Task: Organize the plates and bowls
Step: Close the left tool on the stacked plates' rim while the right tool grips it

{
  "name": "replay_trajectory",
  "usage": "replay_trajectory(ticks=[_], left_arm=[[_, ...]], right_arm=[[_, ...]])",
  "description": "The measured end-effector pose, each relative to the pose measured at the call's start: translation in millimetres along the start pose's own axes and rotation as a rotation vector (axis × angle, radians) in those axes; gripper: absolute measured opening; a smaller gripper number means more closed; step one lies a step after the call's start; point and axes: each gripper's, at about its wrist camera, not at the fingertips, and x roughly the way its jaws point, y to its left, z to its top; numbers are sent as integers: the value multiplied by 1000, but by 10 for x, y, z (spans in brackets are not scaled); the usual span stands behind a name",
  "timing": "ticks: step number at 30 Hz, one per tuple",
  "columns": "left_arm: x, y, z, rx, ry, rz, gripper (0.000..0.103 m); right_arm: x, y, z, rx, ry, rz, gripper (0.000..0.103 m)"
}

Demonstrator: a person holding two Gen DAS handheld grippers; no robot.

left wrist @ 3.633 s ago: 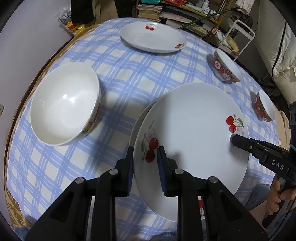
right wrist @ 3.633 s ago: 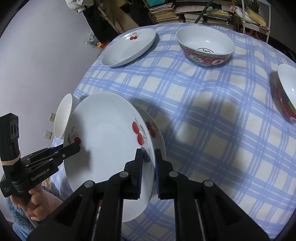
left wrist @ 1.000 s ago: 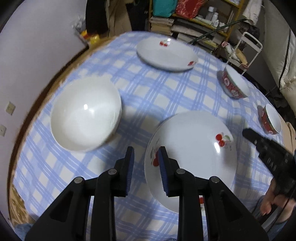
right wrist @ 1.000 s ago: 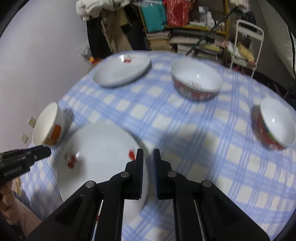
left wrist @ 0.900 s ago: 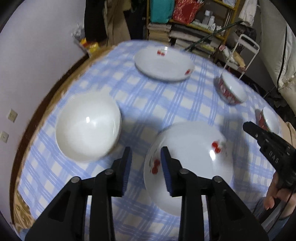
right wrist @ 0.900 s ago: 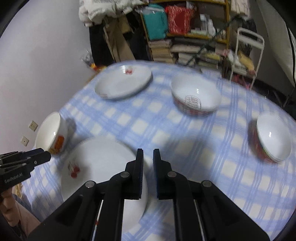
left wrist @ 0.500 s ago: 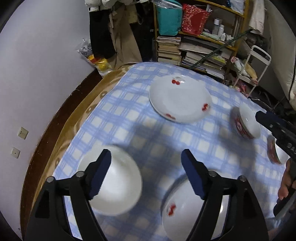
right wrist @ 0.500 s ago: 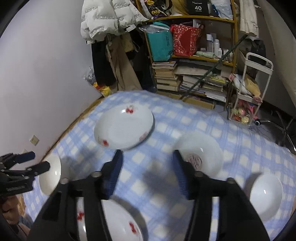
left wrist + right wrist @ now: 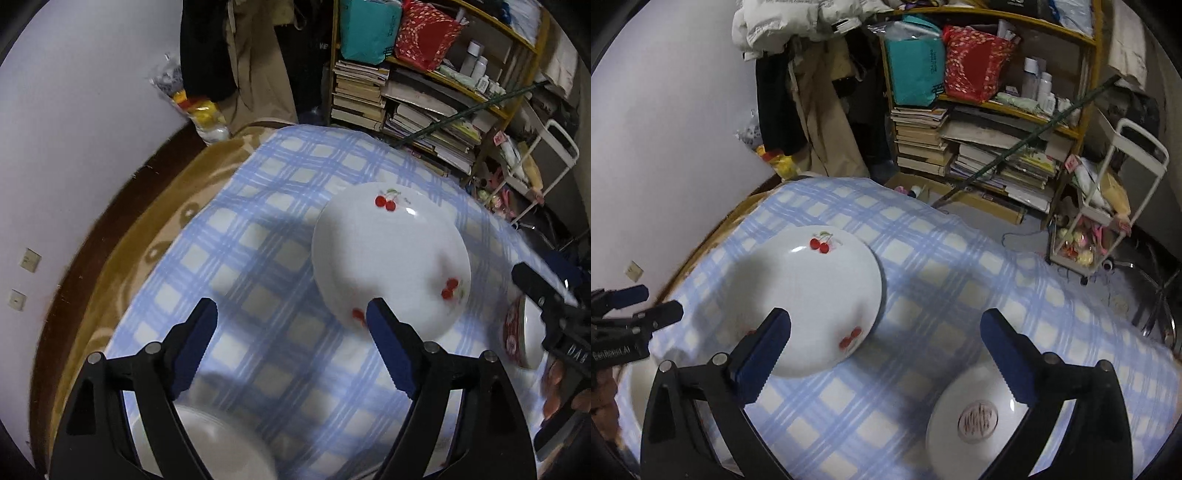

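Left gripper (image 9: 290, 325) is spread wide with nothing between its blue-padded fingers (image 9: 194, 341), held up above the table with the blue checked tablecloth (image 9: 258, 258). Just ahead of it and a bit right sits a white cherry plate (image 9: 391, 254), flat on the cloth; the right finger's tip overlaps its near rim in the shot. Under the left finger, close in, there's a blurry white bowl (image 9: 218, 439). Off to the far right the other gripper (image 9: 543, 291) pokes in, with a red-patterned bowl (image 9: 522, 336) just beneath it. Past the table's far edge is a bookshelf (image 9: 424, 92) stacked with books, with a teal bag (image 9: 369, 29) and a red bag (image 9: 428, 35) on top.
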Motion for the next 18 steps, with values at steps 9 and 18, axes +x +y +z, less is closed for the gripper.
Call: replay_trajectory(ticks=[9, 18], left_arm=[[494, 43, 259, -58, 45, 25, 82], [867, 106, 310, -75, 112, -36, 73]], right_arm=[[386, -13, 170, -23, 44, -1, 103], [718, -67, 251, 8, 151, 45, 87]])
